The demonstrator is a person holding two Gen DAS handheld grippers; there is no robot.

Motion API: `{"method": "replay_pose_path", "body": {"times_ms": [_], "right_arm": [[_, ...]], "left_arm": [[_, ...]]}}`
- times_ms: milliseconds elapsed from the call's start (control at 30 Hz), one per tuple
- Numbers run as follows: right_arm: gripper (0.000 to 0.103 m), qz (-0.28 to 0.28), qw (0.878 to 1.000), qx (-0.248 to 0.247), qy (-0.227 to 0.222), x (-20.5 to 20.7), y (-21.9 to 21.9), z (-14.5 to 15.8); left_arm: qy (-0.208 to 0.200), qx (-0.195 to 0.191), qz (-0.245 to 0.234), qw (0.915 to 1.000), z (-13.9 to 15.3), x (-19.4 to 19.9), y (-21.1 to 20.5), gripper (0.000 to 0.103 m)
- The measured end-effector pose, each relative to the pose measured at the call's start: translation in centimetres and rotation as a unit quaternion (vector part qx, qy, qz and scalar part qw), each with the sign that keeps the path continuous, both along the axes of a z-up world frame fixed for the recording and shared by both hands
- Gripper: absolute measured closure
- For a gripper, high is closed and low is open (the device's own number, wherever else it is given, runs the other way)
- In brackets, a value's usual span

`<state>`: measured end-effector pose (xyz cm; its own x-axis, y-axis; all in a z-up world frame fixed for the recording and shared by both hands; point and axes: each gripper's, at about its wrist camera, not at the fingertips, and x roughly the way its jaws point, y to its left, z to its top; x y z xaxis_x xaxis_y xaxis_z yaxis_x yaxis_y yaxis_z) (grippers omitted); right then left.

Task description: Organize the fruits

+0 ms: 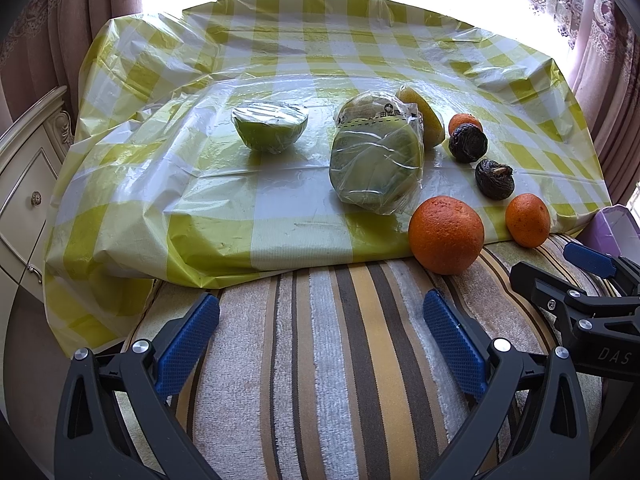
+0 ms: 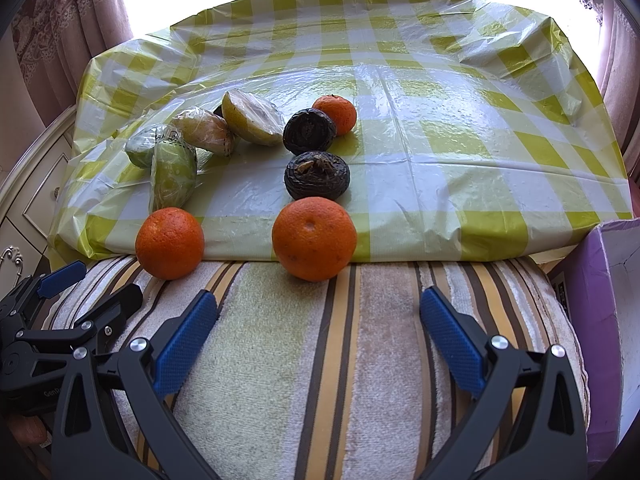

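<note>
On the tablecloth (image 2: 440, 168), two dark fruits (image 2: 317, 175) sit at centre, one orange (image 2: 335, 114) at their one o'clock, wrapped fruit halves (image 2: 208, 132) at nine o'clock, two oranges (image 2: 314, 238) at six on the striped towel (image 2: 304, 360).

Both wrist cameras sit low over the striped towel (image 1: 320, 360), facing the checked tablecloth (image 1: 280, 60) and bright window. The left view looks from further left; both share the large orange (image 1: 446, 234) (image 2: 170, 242) and wrapped fruit.

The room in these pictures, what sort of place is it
Probably a home living room or bedroom: patterned pink curtains at a bright window, a cream carved cabinet, and a striped towel-covered cushion.
</note>
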<state>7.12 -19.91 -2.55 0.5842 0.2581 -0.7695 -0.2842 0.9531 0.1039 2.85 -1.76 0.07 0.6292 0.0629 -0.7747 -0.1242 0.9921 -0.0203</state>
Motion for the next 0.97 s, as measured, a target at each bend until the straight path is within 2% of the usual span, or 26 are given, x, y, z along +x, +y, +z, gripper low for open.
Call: {"method": "replay_pose_path", "body": {"times_ms": [33,133,233,433,600,733,967], "right_arm": [[0.001,0.0,1.0,-0.001,0.0,0.0,0.0,0.0],[0.001,0.0,1.0,-0.005,-0.001,0.0,0.1,0.0],[0.001,0.0,1.0,-0.006,-0.001,-0.1,0.1,0.0],[0.001,0.0,1.0,-0.009,-0.001,0.1,0.2,0.0],[0.001,0.001,1.0,-0.011,-0.002,0.2,0.2,-0.1],[0.001,0.001,1.0,-0.011,-0.002,0.2,0.2,-0.1],[0.001,0.001,1.0,-0.012,-0.002,0.2,0.2,-0.1]], "left_arm": [[0.002,-0.003,0.0,1.0,0.0,0.0,0.1,0.004],[0.017,-0.044,0.01,0.9988,0.3,-0.1,0.8,0.004],[0.014,-0.029,0.007,0.9994,0.5,-0.3,0.3,0.004],[0.01,-0.03,0.011,0.9994,0.5,-0.5,0.1,0.004],[-0.019,-0.005,0.023,0.9996,0.7,-1.4,-0.4,0.004],[0.003,-0.026,0.02,0.9995,0.3,-0.7,0.2,0.004],[0.002,-0.027,0.022,0.9994,0.2,-0.7,0.2,0.004]]}}
